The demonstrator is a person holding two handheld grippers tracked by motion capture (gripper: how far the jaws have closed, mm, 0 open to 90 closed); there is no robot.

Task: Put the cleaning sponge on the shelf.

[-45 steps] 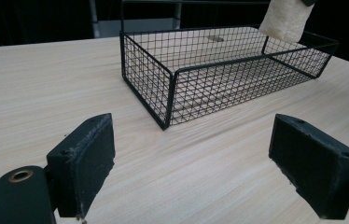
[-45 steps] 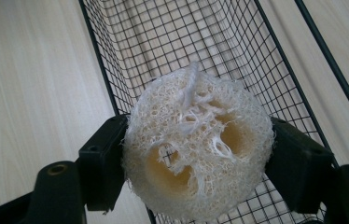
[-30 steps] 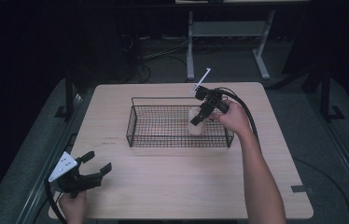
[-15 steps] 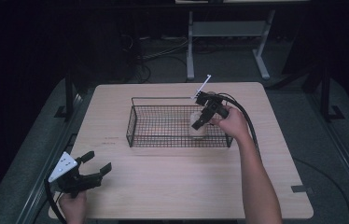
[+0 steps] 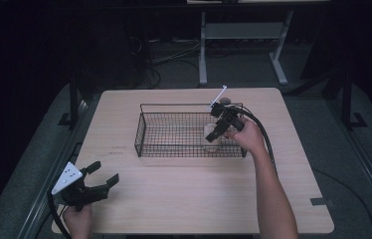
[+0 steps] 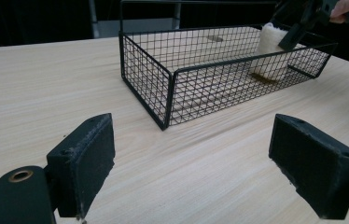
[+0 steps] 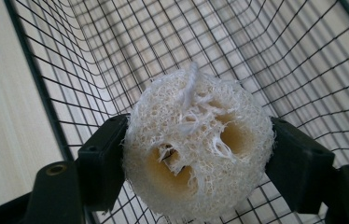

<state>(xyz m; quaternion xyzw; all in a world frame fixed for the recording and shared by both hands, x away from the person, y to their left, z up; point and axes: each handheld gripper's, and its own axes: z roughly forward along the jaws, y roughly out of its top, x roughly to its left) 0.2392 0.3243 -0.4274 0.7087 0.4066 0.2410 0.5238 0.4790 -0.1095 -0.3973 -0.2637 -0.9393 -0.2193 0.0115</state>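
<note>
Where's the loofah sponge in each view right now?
High view: loofah sponge right of centre, inside the wire basket at its right end.
Left gripper view: top right, behind the mesh.
Right gripper view: centre, between the jaws.
Shared landmark: the wire basket.

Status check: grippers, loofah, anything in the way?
Right gripper shut on loofah, inside wire basket. Left gripper open, idle at table's near corner. Nothing obstructing.
</note>
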